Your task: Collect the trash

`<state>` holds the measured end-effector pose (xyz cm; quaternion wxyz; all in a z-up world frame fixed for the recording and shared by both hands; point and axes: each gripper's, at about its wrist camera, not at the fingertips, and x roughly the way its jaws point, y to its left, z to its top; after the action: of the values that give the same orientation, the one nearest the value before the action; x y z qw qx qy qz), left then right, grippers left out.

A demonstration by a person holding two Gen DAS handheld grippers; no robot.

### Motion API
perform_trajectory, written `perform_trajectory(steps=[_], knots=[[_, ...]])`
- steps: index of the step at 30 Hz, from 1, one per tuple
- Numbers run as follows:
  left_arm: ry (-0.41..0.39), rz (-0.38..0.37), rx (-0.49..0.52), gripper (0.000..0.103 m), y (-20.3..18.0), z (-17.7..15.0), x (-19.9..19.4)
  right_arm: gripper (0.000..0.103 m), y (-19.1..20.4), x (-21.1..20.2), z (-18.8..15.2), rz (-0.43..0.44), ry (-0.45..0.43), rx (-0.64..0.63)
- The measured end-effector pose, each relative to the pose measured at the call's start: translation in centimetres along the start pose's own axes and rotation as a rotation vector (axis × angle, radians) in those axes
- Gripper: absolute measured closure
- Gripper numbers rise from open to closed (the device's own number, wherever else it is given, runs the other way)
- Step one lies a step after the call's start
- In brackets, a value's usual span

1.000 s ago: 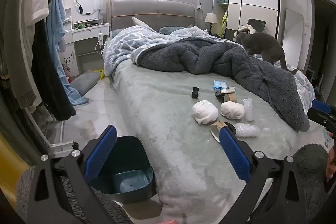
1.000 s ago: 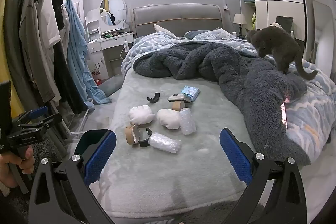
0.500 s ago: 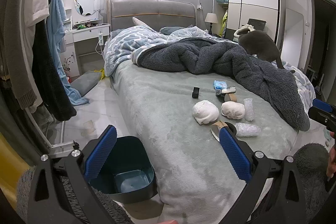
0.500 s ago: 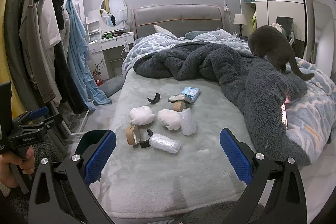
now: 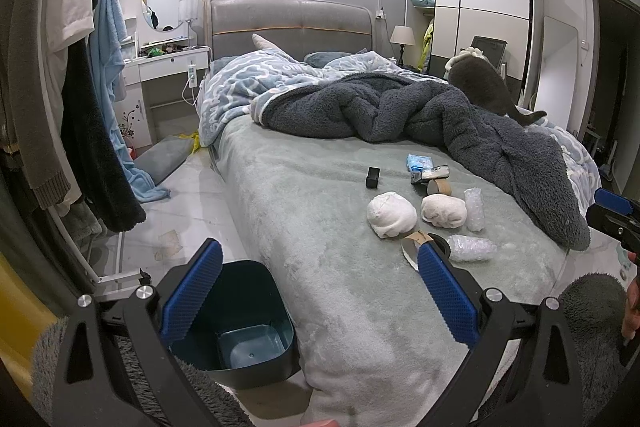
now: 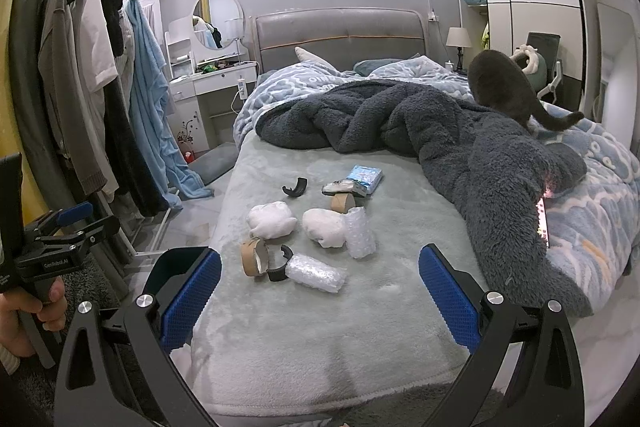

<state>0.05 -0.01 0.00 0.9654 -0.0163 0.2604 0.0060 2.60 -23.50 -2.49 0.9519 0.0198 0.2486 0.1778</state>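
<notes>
**Trash scattered on a bed, both grippers held wide apart above its foot**

In the left wrist view, from left to right: clothes hang on a rack (image 5: 80,107) at the far left. Below, on the floor beside the bed, stands a dark teal bin (image 5: 248,327); only this view shows its inside. The left gripper (image 5: 320,295) has its blue pads spread wide, holding nothing. On the bed (image 5: 312,227) lies the trash: a black clip (image 5: 373,177), two white paper wads (image 5: 391,214), a cardboard tape core (image 5: 414,247) partly hidden behind the right pad, and bubble wrap rolls (image 5: 471,247). At the right edge the other gripper's blue tip shows.

In the right wrist view, the left gripper's handle and the hand (image 6: 24,315) gripping it appear at the far left. The right gripper (image 6: 320,295) is likewise spread wide and empty. This view shows the tape core (image 6: 253,257) whole, a second core (image 6: 342,202), and a blue tissue pack (image 6: 364,177). A grey cat (image 6: 504,87) stands on the dark blanket (image 6: 460,147) at right, facing away.
</notes>
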Motion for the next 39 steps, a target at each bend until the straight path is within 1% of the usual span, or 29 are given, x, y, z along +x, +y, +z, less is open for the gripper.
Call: perform_trajectory(steps=[15, 19, 22, 24, 27, 30, 32, 37, 39], knots=[[0.000, -0.003, 0.001, 0.003, 0.0, 0.0, 0.0, 0.003, -0.4, 0.2, -0.2, 0.000, -0.001, -0.001], [0.005, -0.033, -0.006, 0.003, 0.9, -0.1, 0.1, 0.003, 0.0, -0.2, 0.0, -0.002, -0.003, 0.000], [0.018, -0.073, -0.020, 0.003, 0.7, 0.3, 0.2, 0.003, 0.4, 0.0, 0.6, -0.006, 0.020, -0.020], [0.025, -0.075, -0.017, 0.003, 0.6, 0.5, 0.3, 0.003, 1.2, 0.0, 1.1, -0.016, 0.024, -0.044], [0.009, -0.075, 0.005, 0.003, -0.5, 0.3, 0.2, 0.003, 0.7, 0.1, 0.7, -0.006, 0.038, -0.048], [0.008, -0.104, 0.021, 0.003, -0.8, 0.2, 0.3, 0.003, 0.4, 0.8, 0.3, -0.004, 0.055, -0.032], [0.005, -0.109, 0.035, 0.003, -1.0, 0.1, 0.6, 0.003, 0.2, 1.4, 0.1, 0.006, 0.058, -0.009], [0.031, -0.164, 0.054, 0.004, -1.6, 0.4, 2.1, 0.003, 0.0, 3.9, -0.7, 0.017, 0.121, 0.020], [0.053, -0.200, 0.054, 0.004, -1.8, 0.4, 3.0, 0.003, 0.0, 4.5, -0.9, 0.027, 0.135, 0.030]])
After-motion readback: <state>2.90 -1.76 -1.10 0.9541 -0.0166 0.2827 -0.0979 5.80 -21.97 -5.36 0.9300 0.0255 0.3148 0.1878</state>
